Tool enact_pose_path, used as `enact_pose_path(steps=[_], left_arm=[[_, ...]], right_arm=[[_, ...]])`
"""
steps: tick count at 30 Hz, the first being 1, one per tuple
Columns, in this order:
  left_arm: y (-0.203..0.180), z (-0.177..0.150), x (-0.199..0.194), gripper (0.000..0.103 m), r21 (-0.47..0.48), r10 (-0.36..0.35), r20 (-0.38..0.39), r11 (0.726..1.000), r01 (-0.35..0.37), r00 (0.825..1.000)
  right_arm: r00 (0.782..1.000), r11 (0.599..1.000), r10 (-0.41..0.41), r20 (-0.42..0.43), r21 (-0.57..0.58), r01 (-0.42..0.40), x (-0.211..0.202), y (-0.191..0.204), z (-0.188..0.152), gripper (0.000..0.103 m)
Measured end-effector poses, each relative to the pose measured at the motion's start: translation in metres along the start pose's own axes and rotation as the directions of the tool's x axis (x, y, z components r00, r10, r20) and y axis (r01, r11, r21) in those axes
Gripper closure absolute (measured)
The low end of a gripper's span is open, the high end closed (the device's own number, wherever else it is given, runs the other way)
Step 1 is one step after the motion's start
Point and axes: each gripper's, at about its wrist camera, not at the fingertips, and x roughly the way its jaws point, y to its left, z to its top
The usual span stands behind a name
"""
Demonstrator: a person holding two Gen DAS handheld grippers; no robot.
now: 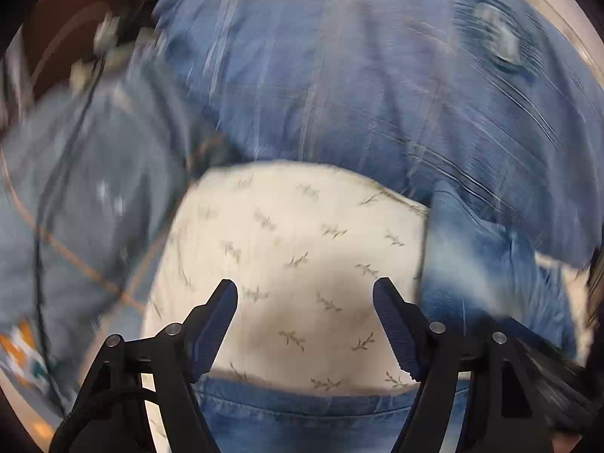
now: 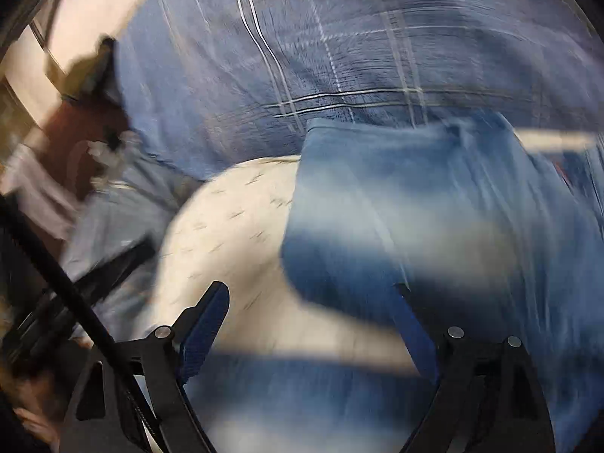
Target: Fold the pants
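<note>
The blue denim pants (image 1: 479, 264) lie on a cream leaf-print sheet (image 1: 302, 249). In the left wrist view one part is at the right and another strip of denim (image 1: 302, 411) runs along the bottom between the fingers. My left gripper (image 1: 305, 294) is open and empty above the sheet. In the right wrist view the pants (image 2: 434, 219) fill the right half, blurred by motion, with more denim (image 2: 302, 389) at the bottom. My right gripper (image 2: 309, 298) is open, its right finger against or under the denim edge; nothing is clamped.
A blue plaid blanket (image 1: 358, 75) (image 2: 339, 56) covers the far side of the bed. A grey-blue cloth with orange lines (image 1: 75, 207) lies at the left. The other gripper's dark frame (image 2: 94, 275) shows at the left of the right wrist view.
</note>
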Motion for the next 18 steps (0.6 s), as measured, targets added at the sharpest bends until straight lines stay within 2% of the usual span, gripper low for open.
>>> enact_pose_path(steps=[1, 4, 5, 6, 7, 8, 9, 11, 12, 13, 14, 15, 16, 17, 18], left_arm=[[0.007, 0.004, 0.004, 0.03, -0.032, -0.015, -0.012, 0.999, 0.014, 1.0], [0.024, 0.016, 0.011, 0.029, -0.109, -0.028, -0.014, 0.994, 0.026, 1.0], [0.025, 0.018, 0.013, 0.029, -0.108, -0.032, -0.019, 0.994, 0.029, 0.999], [0.026, 0.019, 0.013, 0.029, -0.107, -0.036, -0.026, 0.994, 0.033, 0.999], [0.024, 0.019, 0.013, 0.029, -0.106, -0.041, -0.032, 0.994, 0.038, 0.999], [0.023, 0.019, 0.012, 0.029, -0.108, -0.05, -0.035, 0.993, 0.046, 0.998], [0.024, 0.019, 0.013, 0.029, -0.108, -0.058, -0.036, 0.993, 0.053, 0.998], [0.026, 0.017, 0.005, 0.029, -0.106, -0.077, -0.028, 0.992, 0.074, 0.997], [0.025, 0.016, -0.001, 0.029, -0.106, -0.096, -0.022, 0.99, 0.093, 0.995], [0.024, 0.012, -0.008, 0.029, -0.106, -0.119, -0.015, 0.987, 0.117, 0.993], [0.021, 0.009, -0.009, 0.029, -0.101, -0.158, -0.013, 0.983, 0.156, 0.987], [0.018, 0.008, -0.008, 0.028, -0.093, -0.188, -0.015, 0.978, 0.186, 0.982], [0.015, 0.005, -0.007, 0.028, -0.086, -0.211, -0.019, 0.974, 0.209, 0.977], [0.01, 0.003, -0.005, 0.028, -0.075, -0.232, -0.023, 0.97, 0.23, 0.972], [0.005, 0.0, -0.004, 0.028, -0.058, -0.244, -0.029, 0.968, 0.242, 0.969]], right_arm=[[1.0, 1.0, -0.022, -0.01, 0.0, 0.022, 0.013, 0.003, 0.006, 0.02], [0.995, 0.996, -0.092, -0.041, 0.003, 0.092, 0.055, 0.014, 0.021, 0.02], [0.988, 0.989, -0.146, -0.046, -0.029, 0.144, 0.066, 0.021, 0.023, 0.022], [0.971, 0.968, -0.237, -0.037, -0.093, 0.233, 0.078, 0.03, 0.022, 0.029], [0.95, 0.942, -0.309, -0.031, -0.145, 0.302, 0.087, 0.036, 0.022, 0.07], [0.93, 0.913, -0.366, -0.039, -0.21, 0.35, 0.095, 0.042, 0.02, 0.09], [0.93, 0.911, -0.366, -0.044, -0.221, 0.348, 0.095, 0.043, 0.019, 0.091], [0.952, 0.941, -0.305, -0.035, -0.168, 0.295, 0.074, 0.039, 0.021, 0.094], [0.974, 0.966, -0.228, -0.001, -0.125, 0.226, 0.048, 0.035, 0.023, 0.094], [0.986, 0.981, -0.165, 0.023, -0.094, 0.167, 0.031, 0.031, 0.024, 0.094], [0.997, 0.998, -0.055, 0.056, -0.04, 0.058, 0.008, 0.02, 0.026, 0.094], [0.988, 0.993, 0.105, 0.114, 0.044, -0.11, -0.022, -0.002, 0.026, 0.094], [0.968, 0.974, 0.19, 0.165, 0.095, -0.207, -0.041, -0.022, 0.024, 0.094], [0.948, 0.953, 0.233, 0.218, 0.141, -0.267, -0.06, -0.046, 0.021, 0.094], [0.949, 0.952, 0.21, 0.237, 0.172, -0.253, -0.069, -0.062, 0.019, 0.094]])
